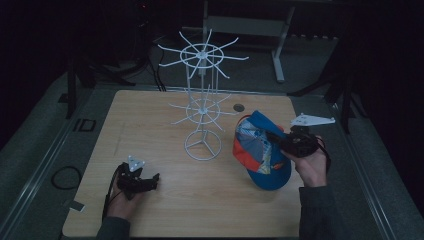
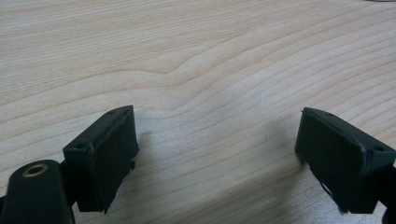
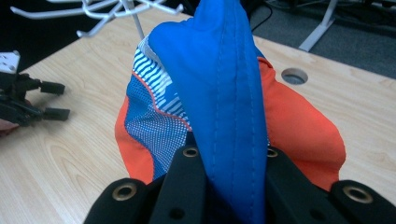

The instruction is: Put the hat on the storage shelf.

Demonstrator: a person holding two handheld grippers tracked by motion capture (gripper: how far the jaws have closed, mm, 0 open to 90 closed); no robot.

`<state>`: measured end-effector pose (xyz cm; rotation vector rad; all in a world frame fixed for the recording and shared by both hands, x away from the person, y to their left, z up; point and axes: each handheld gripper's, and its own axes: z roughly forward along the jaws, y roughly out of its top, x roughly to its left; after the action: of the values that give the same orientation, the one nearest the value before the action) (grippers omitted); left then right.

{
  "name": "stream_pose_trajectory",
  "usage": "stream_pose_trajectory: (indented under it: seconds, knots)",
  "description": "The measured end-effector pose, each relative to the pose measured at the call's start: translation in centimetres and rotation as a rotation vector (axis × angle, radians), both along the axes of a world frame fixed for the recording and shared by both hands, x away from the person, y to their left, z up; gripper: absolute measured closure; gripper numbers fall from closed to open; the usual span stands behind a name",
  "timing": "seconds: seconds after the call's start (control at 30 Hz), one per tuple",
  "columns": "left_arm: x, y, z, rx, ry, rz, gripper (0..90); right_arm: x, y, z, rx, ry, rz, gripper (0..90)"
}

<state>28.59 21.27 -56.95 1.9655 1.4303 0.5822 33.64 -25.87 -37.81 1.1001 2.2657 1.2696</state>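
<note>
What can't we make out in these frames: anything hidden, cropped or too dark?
- Right gripper fingers: in the right gripper view, the blue fold of the cap they clamp covers their tips.
- Cap's front panel: in the high view, the cap lies with its inside facing up, so any logo is hidden.
- Hat rack: cut off by the top edge in the right gripper view.
- Room behind the table: too dark in the high view.

Right gripper [image 1: 278,139] clamps blue-orange cap [image 1: 260,152] beside white wire rack [image 1: 202,107]; left gripper [image 1: 150,180] rests on wooden table [image 1: 150,125], jaws apart, near bottom-left edge.
</note>
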Motion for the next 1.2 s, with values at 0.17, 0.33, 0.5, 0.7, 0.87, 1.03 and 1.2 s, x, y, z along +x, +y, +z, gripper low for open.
stream_pose_trajectory:
  seconds: [0.17, 0.33, 0.5, 0.7, 0.87, 1.03, 1.2]
  knots:
    - [0.0, 0.0, 0.0, 0.003, 0.0, -0.002, 13.3, -0.3, -0.5, 1.3, 0.027, -0.014, 0.015, 87.9]
    - [0.0, 0.0, 0.0, 0.004, 0.001, -0.003, 13.3, -0.6, -0.7, 2.3, 0.032, -0.031, 0.018, 87.9]
    - [0.0, 0.0, 0.0, 0.003, 0.0, -0.002, 13.3, -0.8, -0.9, 3.0, 0.042, -0.042, 0.023, 87.9]
    - [0.0, 0.0, 0.0, 0.004, 0.0, -0.003, 13.3, -1.0, -1.2, 4.0, 0.067, -0.06, 0.031, 87.9]
    - [0.0, 0.0, 0.0, 0.004, 0.0, -0.003, 13.3, -1.0, -1.3, 4.8, 0.09, -0.073, 0.039, 87.9]
    - [0.0, 0.0, 0.0, 0.002, 0.0, -0.001, 13.3, -1.1, -1.4, 5.5, 0.103, -0.089, 0.051, 87.8]
    - [0.0, 0.0, 0.0, 0.002, -0.001, -0.001, 13.3, -0.8, -1.3, 6.2, 0.113, -0.106, 0.071, 87.8]
